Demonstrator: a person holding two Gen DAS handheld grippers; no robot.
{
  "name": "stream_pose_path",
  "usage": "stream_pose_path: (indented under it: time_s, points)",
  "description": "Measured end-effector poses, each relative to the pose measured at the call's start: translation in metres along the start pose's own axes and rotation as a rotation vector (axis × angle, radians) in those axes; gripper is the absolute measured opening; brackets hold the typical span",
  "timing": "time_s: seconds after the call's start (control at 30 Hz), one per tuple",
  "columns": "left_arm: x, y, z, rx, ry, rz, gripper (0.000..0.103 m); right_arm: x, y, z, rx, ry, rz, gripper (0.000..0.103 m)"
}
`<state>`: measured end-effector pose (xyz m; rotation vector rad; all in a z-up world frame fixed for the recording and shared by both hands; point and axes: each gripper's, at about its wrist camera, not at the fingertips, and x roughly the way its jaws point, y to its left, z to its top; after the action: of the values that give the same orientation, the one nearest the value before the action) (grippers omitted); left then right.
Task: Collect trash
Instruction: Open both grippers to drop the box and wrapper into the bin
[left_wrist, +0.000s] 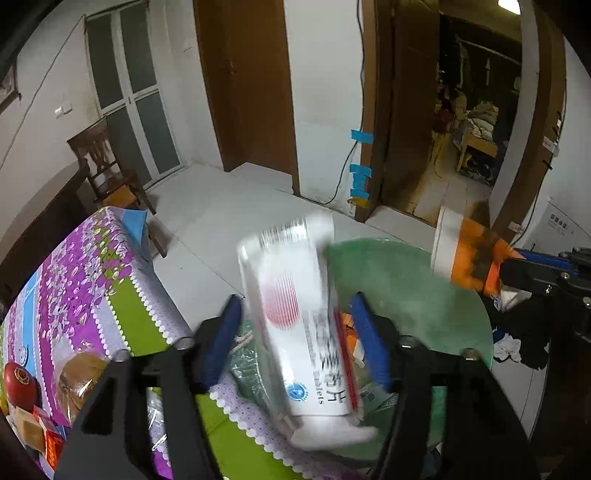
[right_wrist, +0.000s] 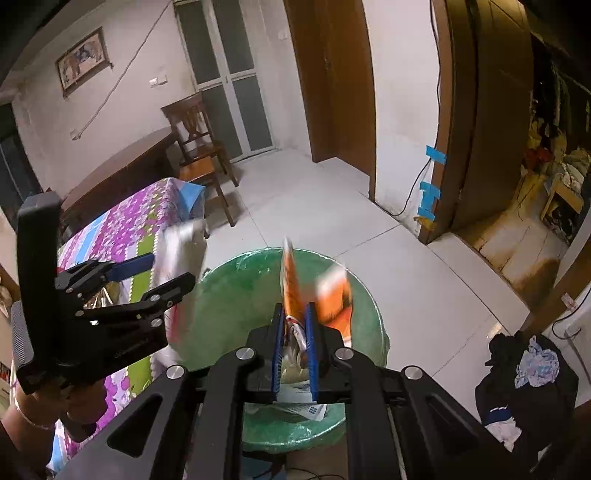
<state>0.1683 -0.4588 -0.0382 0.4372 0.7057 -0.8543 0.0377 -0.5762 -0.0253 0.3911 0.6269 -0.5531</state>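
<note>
A white tablet box (left_wrist: 295, 332) with a red disc and blue print, blurred, stands tilted between the blue pads of my left gripper (left_wrist: 295, 299). A gap shows on each side, so the gripper is open. Below it is the trash bin (left_wrist: 406, 288) with a green liner. In the right wrist view my right gripper (right_wrist: 294, 308) is shut on an orange-and-white wrapper (right_wrist: 291, 280) above the same bin (right_wrist: 240, 288). The left gripper (right_wrist: 166, 271) and the white box (right_wrist: 181, 243) sit over the bin's left rim. In the left wrist view the right gripper (left_wrist: 511, 264) holds the wrapper (left_wrist: 461, 251) at the far right.
The bin stands against a table under a purple floral cloth (left_wrist: 92, 280), which carries a wrapped bun (left_wrist: 81, 373) and a red round item (left_wrist: 18, 380). Paper scraps (right_wrist: 306, 406) lie in the bin. A wooden chair (right_wrist: 199, 147) stands behind the table. Dark clothes (right_wrist: 524, 373) lie on the floor at right.
</note>
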Motion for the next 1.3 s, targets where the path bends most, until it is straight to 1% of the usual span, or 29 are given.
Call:
stream_pose_path:
  time_s: [0.07, 0.1, 0.23, 0.6, 0.77, 0.9, 1.03, 1.17, 1.23, 1.3]
  points:
    - [-0.003, 0.001, 0.0, 0.003, -0.002, -0.005, 0.064, 0.002, -0.001, -0.002, 0.003, -0.001, -0.003, 0.023]
    - [-0.005, 0.002, 0.0, 0.004, -0.007, -0.005, 0.064, 0.003, -0.001, -0.004, 0.0, -0.003, -0.004, 0.024]
    - [-0.01, 0.0, -0.003, 0.004, -0.014, -0.008, 0.064, 0.0, -0.001, -0.007, 0.001, -0.015, -0.01, 0.024]
    - [-0.023, -0.003, -0.012, 0.02, -0.052, 0.062, 0.064, -0.012, -0.001, -0.012, -0.001, -0.034, -0.029, 0.024]
    - [-0.029, -0.001, -0.018, 0.023, -0.063, 0.079, 0.065, -0.017, 0.004, -0.014, -0.014, -0.048, -0.043, 0.024]
    - [-0.034, 0.0, -0.021, 0.028, -0.076, 0.099, 0.068, -0.02, 0.01, -0.017, -0.023, -0.058, -0.046, 0.024]
    - [-0.039, 0.001, -0.028, 0.04, -0.087, 0.121, 0.07, -0.025, 0.018, -0.021, -0.052, -0.088, -0.075, 0.024]
    - [-0.049, 0.007, -0.036, 0.035, -0.103, 0.129, 0.073, -0.032, 0.026, -0.026, -0.062, -0.14, -0.096, 0.025]
    - [-0.055, 0.012, -0.043, 0.027, -0.11, 0.138, 0.075, -0.035, 0.03, -0.029, -0.068, -0.172, -0.107, 0.028]
    - [-0.061, 0.018, -0.051, 0.021, -0.117, 0.147, 0.08, -0.038, 0.036, -0.033, -0.071, -0.214, -0.123, 0.035]
